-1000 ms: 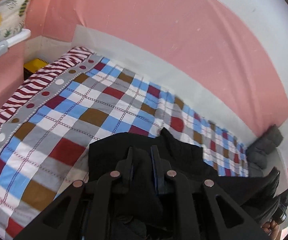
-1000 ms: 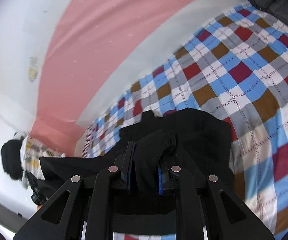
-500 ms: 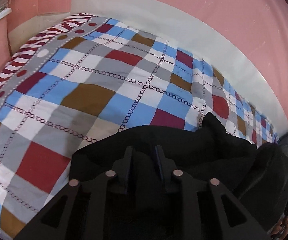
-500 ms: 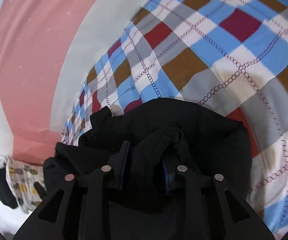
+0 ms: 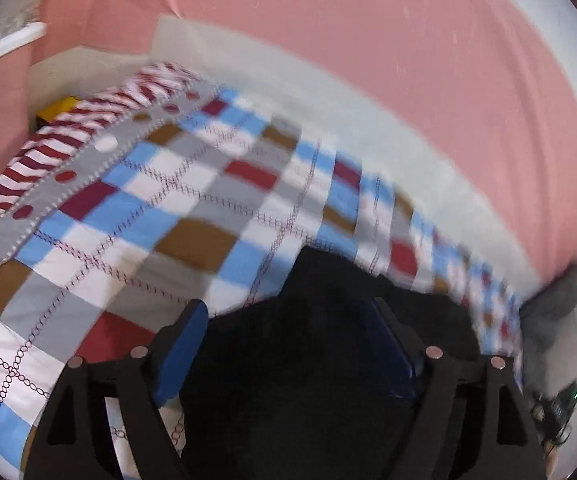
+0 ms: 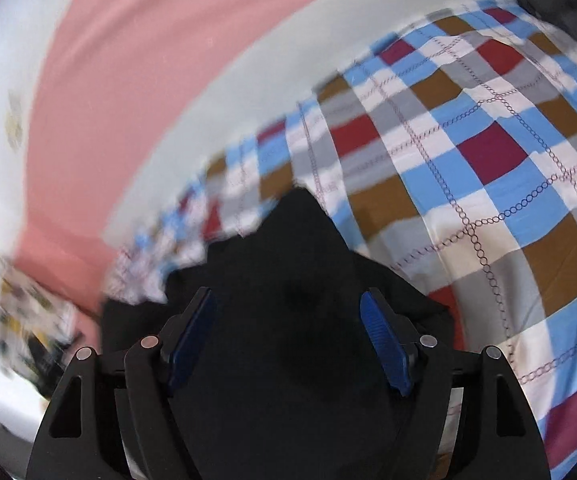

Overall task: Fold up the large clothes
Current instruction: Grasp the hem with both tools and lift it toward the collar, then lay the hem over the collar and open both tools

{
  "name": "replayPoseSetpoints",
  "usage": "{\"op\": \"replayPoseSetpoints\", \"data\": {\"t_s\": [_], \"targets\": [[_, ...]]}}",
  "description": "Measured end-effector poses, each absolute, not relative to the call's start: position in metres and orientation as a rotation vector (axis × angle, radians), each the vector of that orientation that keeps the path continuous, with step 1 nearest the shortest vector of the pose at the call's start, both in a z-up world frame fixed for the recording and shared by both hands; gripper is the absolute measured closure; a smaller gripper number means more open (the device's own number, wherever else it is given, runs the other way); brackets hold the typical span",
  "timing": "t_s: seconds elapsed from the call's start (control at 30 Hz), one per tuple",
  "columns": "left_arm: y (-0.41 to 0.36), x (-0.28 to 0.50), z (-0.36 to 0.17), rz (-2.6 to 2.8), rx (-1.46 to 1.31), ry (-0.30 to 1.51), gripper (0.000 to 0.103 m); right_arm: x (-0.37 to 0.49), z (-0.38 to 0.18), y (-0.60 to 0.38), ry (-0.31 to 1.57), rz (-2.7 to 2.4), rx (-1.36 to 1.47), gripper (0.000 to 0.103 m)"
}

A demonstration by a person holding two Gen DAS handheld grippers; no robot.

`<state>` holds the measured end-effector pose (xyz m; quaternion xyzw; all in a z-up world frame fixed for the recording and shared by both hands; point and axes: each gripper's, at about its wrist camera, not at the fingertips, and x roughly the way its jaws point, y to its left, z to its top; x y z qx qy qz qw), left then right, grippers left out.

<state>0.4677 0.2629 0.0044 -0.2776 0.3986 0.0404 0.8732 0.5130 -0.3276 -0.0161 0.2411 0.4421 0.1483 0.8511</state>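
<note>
I have both sets of fingers spread wide with nothing pinched. The left gripper (image 5: 286, 320) and the right gripper (image 6: 288, 312) each hang directly over the black, soft, bunched-up garment (image 5: 328, 340), which lies on the bed's checked cover of blue, red, brown and grey squares (image 5: 160, 208). In each view the cloth fills the gap between the blue pads (image 6: 384, 344) and runs on ahead to a peaked fold (image 6: 300, 208). So it sits straight in front of and below both tools, neither one clearly nearer.

Both frames are smeared, so I can only guess its long axis, probably running across from one gripper to the other.

To my left the cover ends in a red-and-white striped edge (image 5: 28, 148), with a yellow object (image 5: 58, 106) behind it, well apart from the cloth. A pink wall with a pale lower band (image 5: 368, 60) runs along the far side of the bed. A grey padded thing (image 5: 560, 292) lies at the right end. Nothing stands between the fingers and the garment.
</note>
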Motion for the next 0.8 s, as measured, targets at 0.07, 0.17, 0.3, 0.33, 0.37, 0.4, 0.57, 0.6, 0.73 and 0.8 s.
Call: {"op": "replayPoseSetpoints", "data": {"t_s": [0.07,0.17,0.3,0.33,0.37,0.4,0.57,0.6,0.73,0.8], "targets": [[0.249,0.484,-0.02,0.034,-0.564,0.931,0.02,0.522,-0.031,-0.313,0.982,0.287,0.417,0.028],[0.233,0.503,-0.051,0.041,-0.516,1.015,0.023,0.535,-0.055,-0.31,1.046,0.261,0.401,0.028],[0.22,0.507,-0.05,0.101,-0.402,0.928,0.082,0.539,-0.054,-0.308,0.98,0.204,0.335,0.083],[0.217,0.508,-0.047,0.128,-0.365,0.895,0.082,0.536,-0.046,-0.305,0.923,0.2,0.304,0.085],[0.214,0.509,-0.047,0.152,-0.331,0.873,0.082,0.537,-0.044,-0.302,0.906,0.199,0.284,0.085],[0.212,0.513,-0.05,0.168,-0.309,0.863,0.082,0.541,-0.048,-0.301,0.907,0.189,0.27,0.085],[0.203,0.526,-0.071,0.208,-0.247,0.874,0.079,0.552,-0.079,-0.297,0.957,0.149,0.256,0.083],[0.202,0.527,-0.073,0.214,-0.238,0.879,0.077,0.553,-0.081,-0.297,0.962,0.146,0.261,0.081],[0.203,0.523,-0.067,0.221,-0.231,0.891,0.071,0.552,-0.076,-0.301,0.989,0.116,0.259,0.07],[0.207,0.516,-0.056,0.226,-0.236,0.884,0.067,0.545,-0.064,-0.3,0.979,0.108,0.245,0.068]]}}
